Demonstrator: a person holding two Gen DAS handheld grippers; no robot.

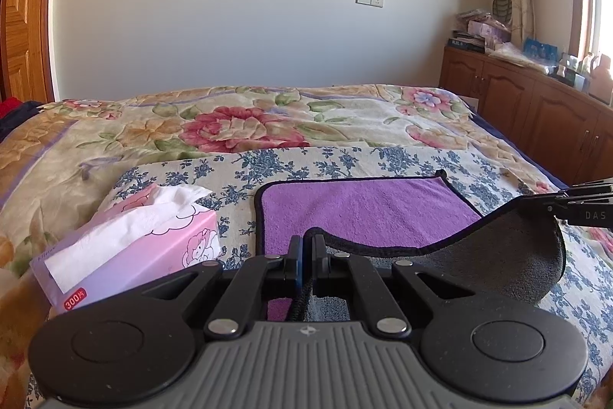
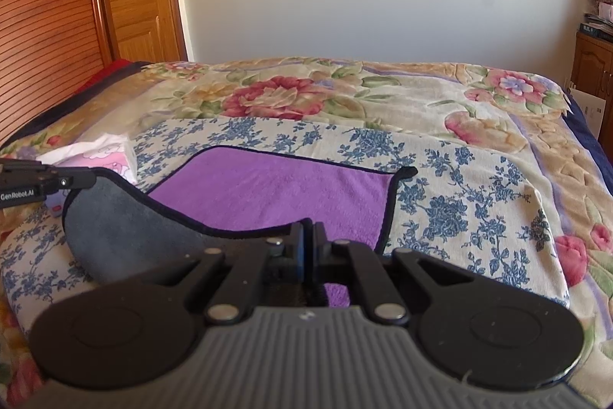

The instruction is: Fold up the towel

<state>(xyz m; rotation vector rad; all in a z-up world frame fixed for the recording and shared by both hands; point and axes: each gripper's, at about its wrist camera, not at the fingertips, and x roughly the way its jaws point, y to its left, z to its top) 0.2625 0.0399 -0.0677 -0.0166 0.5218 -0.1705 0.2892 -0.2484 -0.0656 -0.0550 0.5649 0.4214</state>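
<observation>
A purple towel (image 1: 364, 209) with black trim and a grey underside lies on a blue-flowered cloth on the bed. Its near edge is lifted off the bed and sags between the two grippers, grey side (image 1: 505, 255) showing. My left gripper (image 1: 307, 240) is shut on the near left corner. My right gripper (image 2: 307, 229) is shut on the near right corner. In the right wrist view the purple face of the towel (image 2: 268, 190) stays flat at the far side, and the left gripper (image 2: 76, 181) holds the raised corner at the left edge. The right gripper (image 1: 536, 204) shows at the right of the left wrist view.
A pink tissue box (image 1: 134, 248) with a tissue sticking out sits just left of the towel. The blue-flowered cloth (image 2: 459, 179) lies over a large floral blanket (image 1: 237, 129). Wooden cabinets (image 1: 536, 110) with clutter stand at the right, a wooden headboard (image 2: 42, 25) at the left.
</observation>
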